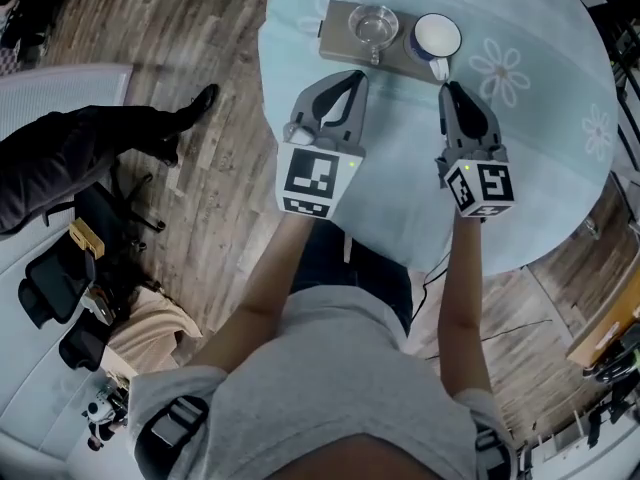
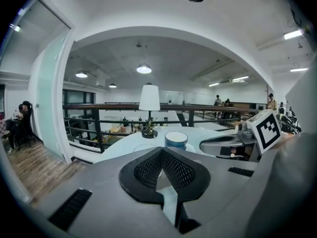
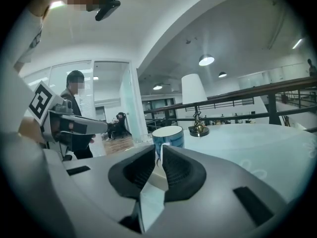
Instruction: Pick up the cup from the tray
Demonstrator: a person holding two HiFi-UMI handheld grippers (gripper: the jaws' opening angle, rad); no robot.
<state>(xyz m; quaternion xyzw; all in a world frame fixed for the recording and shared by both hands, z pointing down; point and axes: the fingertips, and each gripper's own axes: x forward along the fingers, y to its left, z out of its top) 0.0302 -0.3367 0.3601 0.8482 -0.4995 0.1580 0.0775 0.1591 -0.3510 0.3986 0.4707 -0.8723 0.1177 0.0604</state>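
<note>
A blue cup with a white inside stands at the right end of a tan tray on the far side of a round table. A clear glass sits on the same tray, left of the cup. My right gripper is shut and empty, its tips just short of the cup and apart from it. In the right gripper view the cup rises straight behind the closed jaws. My left gripper is shut and empty too, near the tray's front edge below the glass. From the left gripper view the cup lies ahead, slightly right.
The table wears a pale blue cloth with white flowers. A lamp with a white shade stands beyond the tray. A person's dark legs and office chairs are on the wooden floor at the left. Railings run behind.
</note>
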